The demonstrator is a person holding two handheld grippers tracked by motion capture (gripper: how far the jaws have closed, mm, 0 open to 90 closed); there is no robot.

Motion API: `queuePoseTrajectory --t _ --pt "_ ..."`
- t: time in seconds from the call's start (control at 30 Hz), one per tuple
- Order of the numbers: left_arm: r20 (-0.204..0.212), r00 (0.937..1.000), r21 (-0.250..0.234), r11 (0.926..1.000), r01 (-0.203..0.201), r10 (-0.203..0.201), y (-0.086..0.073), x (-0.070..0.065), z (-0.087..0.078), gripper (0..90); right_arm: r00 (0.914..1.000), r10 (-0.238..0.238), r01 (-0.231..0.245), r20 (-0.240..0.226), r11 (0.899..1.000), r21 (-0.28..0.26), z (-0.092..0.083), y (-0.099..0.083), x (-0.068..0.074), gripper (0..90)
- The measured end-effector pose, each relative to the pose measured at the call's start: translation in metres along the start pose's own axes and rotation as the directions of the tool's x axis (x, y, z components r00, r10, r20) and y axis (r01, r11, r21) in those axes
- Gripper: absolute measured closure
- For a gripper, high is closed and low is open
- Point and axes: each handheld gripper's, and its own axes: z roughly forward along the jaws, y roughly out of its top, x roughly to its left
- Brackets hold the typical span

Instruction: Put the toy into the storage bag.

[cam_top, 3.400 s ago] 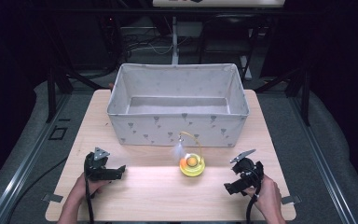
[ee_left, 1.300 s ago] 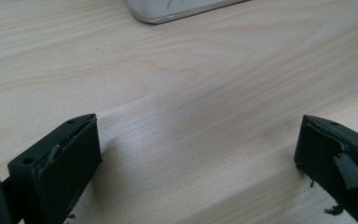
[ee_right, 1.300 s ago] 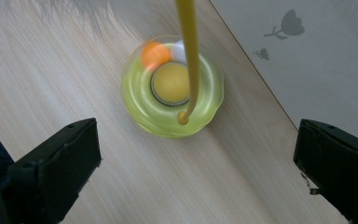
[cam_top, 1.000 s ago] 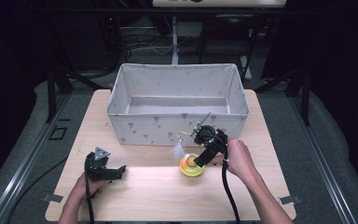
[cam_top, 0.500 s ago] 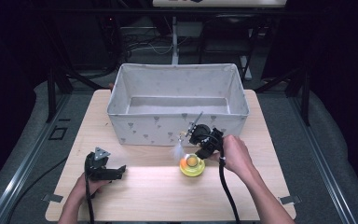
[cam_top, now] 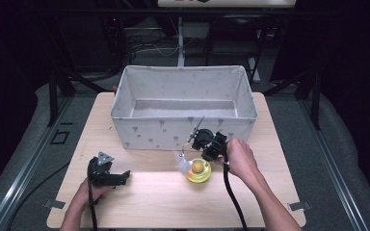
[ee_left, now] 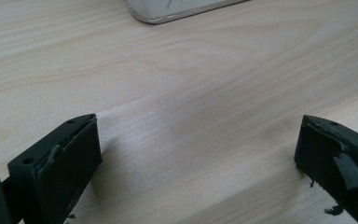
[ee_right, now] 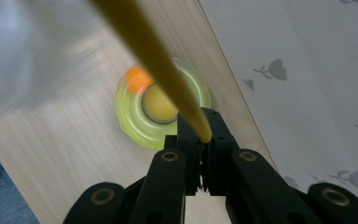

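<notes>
High view: a light wooden table (cam_top: 139, 202) carries a grey fabric bin (cam_top: 183, 132) at its far half, and just in front of the bin's near wall sits a yellow-green dish (cam_top: 198, 174) with an orange ball (cam_top: 199, 167) in it. The right gripper (cam_top: 192, 139) hovers over the dish, close to the bin wall, and a thin yellow stick (cam_top: 185, 155) with a pale, translucent end runs from it down toward the dish. The left gripper (cam_top: 124, 176) rests on the table, well apart from the dish, toward the near left. Left gripper view: the jaws stand wide apart with nothing between them, only bare table beneath and a corner of the bin beyond. Right gripper view: the jaws have just been closing and are now clenched on the near end of the stick (ee_right: 168, 70), which slants up and away across the dish (ee_right: 135, 126); the ball (ee_right: 156, 103) lies under it and the bin wall (ee_right: 307, 84) fills the right side. Judgement: the step in hand appears to be securing the stick for lifting. The grip sits at the very end, so the stick could pivot; the lift should go straight up, slowly, clear of the dish rim and the bin wall, with the idle gripper kept where it lies.
</notes>
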Motion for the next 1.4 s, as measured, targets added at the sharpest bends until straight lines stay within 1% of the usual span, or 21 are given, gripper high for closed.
queuePoseTrajectory --t 0.07,0.1,0.27,0.37,0.4,0.53,0.7,1.0,1.2,1.27,1.3,1.4 --pt "0.0 1.0 0.0 1.0 0.0 0.0 0.0 0.0 0.0 0.3 0.9999 0.004 -0.004 -0.01 1.0 -0.004 -0.001 0.003 -0.001 88.0" --pt "0.0 1.0 0.001 1.0 -0.004 0.004 0.0 0.0 0.0 0.3 1.0 0.002 -0.002 -0.006 1.0 -0.002 -0.001 0.004 -0.001 88.0" --pt "0.0 1.0 0.0 1.0 0.0 0.0 0.0 0.0 0.0 0.3 0.9999 -0.003 0.003 0.011 1.0 0.002 -0.004 0.006 0.0 88.1" --pt "0.0 1.0 0.0 1.0 0.0 0.0 0.0 0.0 0.0 0.3 0.9999 -0.001 0.001 0.011 1.0 -0.003 -0.008 0.006 -0.001 88.1" --pt "0.0 1.0 0.0 1.0 0.0 0.0 0.0 0.0 0.0 0.3 1.0 0.001 0.0 0.005 1.0 -0.009 -0.01 0.005 -0.002 88.1" --pt "0.0 1.0 0.0 1.0 0.0 0.0 0.0 0.0 0.0 0.3 1.0 -0.001 0.001 0.003 1.0 -0.024 -0.02 0.005 -0.002 88.0" --pt "0.0 1.0 0.001 1.0 -0.003 0.003 0.0 0.0 0.0 0.3 0.9999 -0.003 0.004 0.01 1.0 -0.022 -0.028 0.005 -0.003 88.0" --pt "0.0 1.0 0.001 1.0 -0.004 0.004 0.0 0.0 0.0 0.3 1.0 0.006 -0.006 0.005 1.0 -0.021 -0.039 0.003 -0.009 88.1" --pt "0.0 1.0 0.001 1.0 -0.004 0.004 0.0 0.0 0.0 0.3 0.9999 0.012 -0.012 0.007 1.0 -0.014 -0.045 0.0 -0.014 88.1" --pt "0.0 1.0 0.001 1.0 -0.004 0.004 0.0 0.0 0.0 0.3 0.9999 0.008 -0.008 0.012 1.0 -0.001 -0.047 0.0 -0.015 88.0" --pt "0.0 1.0 0.001 1.0 -0.003 0.003 0.0 0.0 0.0 0.3 0.9999 0.012 -0.012 0.006 1.0 -0.008 -0.046 -0.001 -0.015 88.1" --pt "0.0 1.0 0.001 1.0 -0.004 0.004 0.0 0.0 0.0 0.3 0.9999 0.015 -0.015 0.001 1.0 -0.007 -0.048 -0.001 -0.017 88.1"
